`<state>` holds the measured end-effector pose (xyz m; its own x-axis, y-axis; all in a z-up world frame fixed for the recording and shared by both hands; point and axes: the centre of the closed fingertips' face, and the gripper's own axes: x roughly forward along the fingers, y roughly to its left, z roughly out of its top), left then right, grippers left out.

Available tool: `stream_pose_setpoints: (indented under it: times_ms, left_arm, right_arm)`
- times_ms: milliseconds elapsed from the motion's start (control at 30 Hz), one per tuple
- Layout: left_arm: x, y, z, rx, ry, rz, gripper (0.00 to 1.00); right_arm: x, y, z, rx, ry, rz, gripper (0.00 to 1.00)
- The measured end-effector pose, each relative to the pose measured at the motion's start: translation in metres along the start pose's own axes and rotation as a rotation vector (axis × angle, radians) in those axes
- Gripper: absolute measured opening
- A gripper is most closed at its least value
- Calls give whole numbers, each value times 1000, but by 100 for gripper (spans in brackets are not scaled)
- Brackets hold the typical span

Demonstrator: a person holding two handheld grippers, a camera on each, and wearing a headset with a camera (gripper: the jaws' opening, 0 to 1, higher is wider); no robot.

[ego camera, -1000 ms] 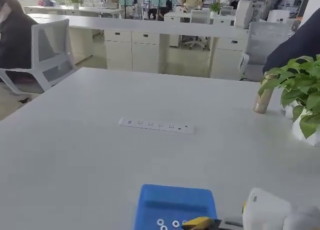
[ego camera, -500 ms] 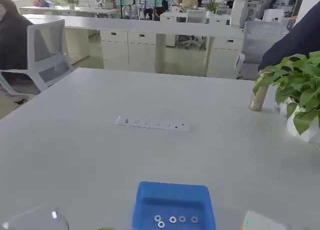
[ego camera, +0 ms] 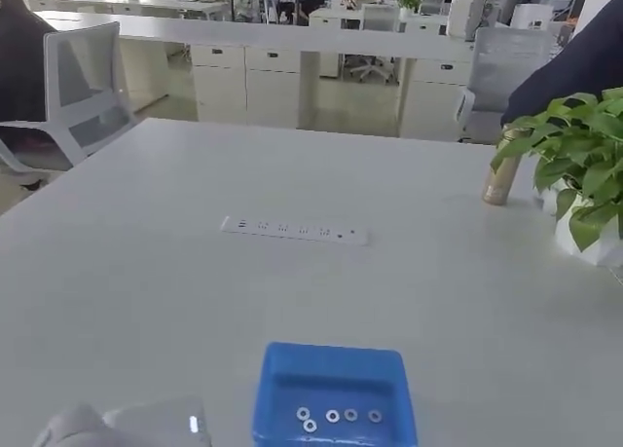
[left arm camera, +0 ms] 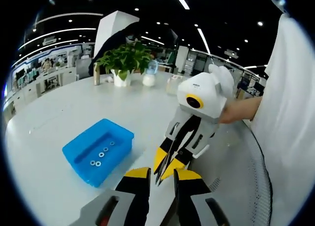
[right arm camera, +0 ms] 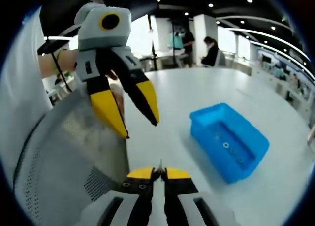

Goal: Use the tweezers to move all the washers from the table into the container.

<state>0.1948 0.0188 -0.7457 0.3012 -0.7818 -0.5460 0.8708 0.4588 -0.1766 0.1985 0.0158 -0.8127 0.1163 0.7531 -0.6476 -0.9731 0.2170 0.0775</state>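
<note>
Pinching the tweezers (right arm camera: 160, 166) between jaws pressed together, the right gripper (right arm camera: 159, 174) sits low at the near edge of the white tabletop (ego camera: 292, 301). Only the thin metal tip of the tool pokes out past the yellow jaw ends. Facing it at close range, the left gripper (right arm camera: 140, 129) hangs with its jaws spread and nothing between them. The two grippers' tips come near each other, and it cannot be told whether they touch. A hand (left arm camera: 237, 110) grips the right gripper's white body from behind, next to a stretch of white clothing. A patch of grey mesh (right arm camera: 74, 152) shows low beside the left gripper.

Farther in on the tabletop, apart from both grippers, stands the blue container (ego camera: 331, 364), a shallow rectangular tray. Five washers (ego camera: 336, 416) lie loose on its floor: four in a rough row, and one just below the row's left end.

Beyond the container, a white power strip (ego camera: 292, 230) lies flat near the middle of the tabletop. Toward the far right, a gold-coloured bottle (ego camera: 501, 179) stands upright, with a leafy green plant (ego camera: 584, 145) in a white pot (ego camera: 584, 247) just beside it. Past the far-left corner stands a pale office chair (ego camera: 88, 87). Behind that run rows of white desks (ego camera: 292, 48), with seated people small in the distance.
</note>
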Motion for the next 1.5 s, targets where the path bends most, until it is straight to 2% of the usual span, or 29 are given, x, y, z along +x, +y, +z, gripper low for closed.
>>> stream_pose_setpoints:
  times_ms: [67, 200, 333, 500, 767, 967, 1233, 1500]
  left_arm:
    - [3, -5, 4, 21, 4, -30, 15]
    - [9, -9, 9, 75, 24, -56, 14]
    - [14, -13, 9, 122, 45, -71, 8]
    - [16, -19, 9, 157, 52, -103, 0]
    - [12, -15, 1, 203, 97, -89, 0]
    - [6, -7, -8, 205, 122, -83, 0]
    - [10, 2, -34, 265, 242, -75, 0]
    - [10, 10, -51, 271, 301, -70, 0]
  right_arm:
    - [2, 3, 1, -23, 9, 10, 4]
    - [5, 6, 2, -54, 27, 17, 3]
    - [8, 9, 1, -116, 67, 17, 3]
    - [9, 15, 2, -164, 85, 30, 3]
    - [6, 11, -3, -179, 113, 19, 4]
    - [5, 10, -8, -185, 126, 20, 4]
    - [9, 8, -19, -193, 144, 25, 4]
    - [18, 4, -23, -158, 136, 30, 7]
